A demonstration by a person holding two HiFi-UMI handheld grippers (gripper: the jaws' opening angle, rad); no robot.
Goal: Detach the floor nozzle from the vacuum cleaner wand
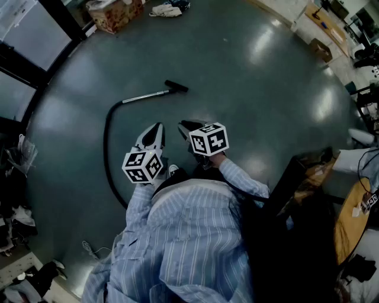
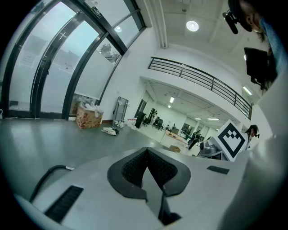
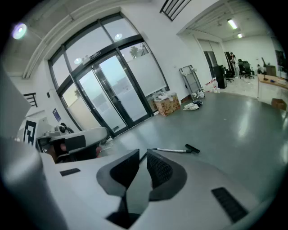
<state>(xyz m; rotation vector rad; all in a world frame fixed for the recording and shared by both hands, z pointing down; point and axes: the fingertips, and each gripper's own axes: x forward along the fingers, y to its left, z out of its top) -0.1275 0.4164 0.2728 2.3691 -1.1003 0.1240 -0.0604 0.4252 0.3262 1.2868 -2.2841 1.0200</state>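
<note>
Jaws on the left gripper (image 2: 146,152) are pressed together with nothing between them. Those of the right gripper (image 3: 143,155) stand a narrow slit apart, and that gap is also empty. In the head view both white grippers are held side by side at the centre of the frame, the left gripper (image 1: 156,128) just left of the right gripper (image 1: 184,126), each carrying its black-and-white marker cube over a blue striped shirt sleeve (image 1: 237,177). Neither touches the vacuum parts, which lie well apart from them on the glossy grey floor (image 1: 249,89). Above the grippers in that view, the slim silver metal wand (image 1: 145,95) lies flat, with the small black floor nozzle (image 1: 176,86) at its upper right end. From the wand's left end a black flexible hose (image 1: 106,148) curves down the left side. The right gripper view shows wand (image 3: 171,150) and nozzle (image 3: 192,148) just beyond its jaw tips. A patterned cardboard box (image 1: 115,13) stands at the upper left edge.
</note>
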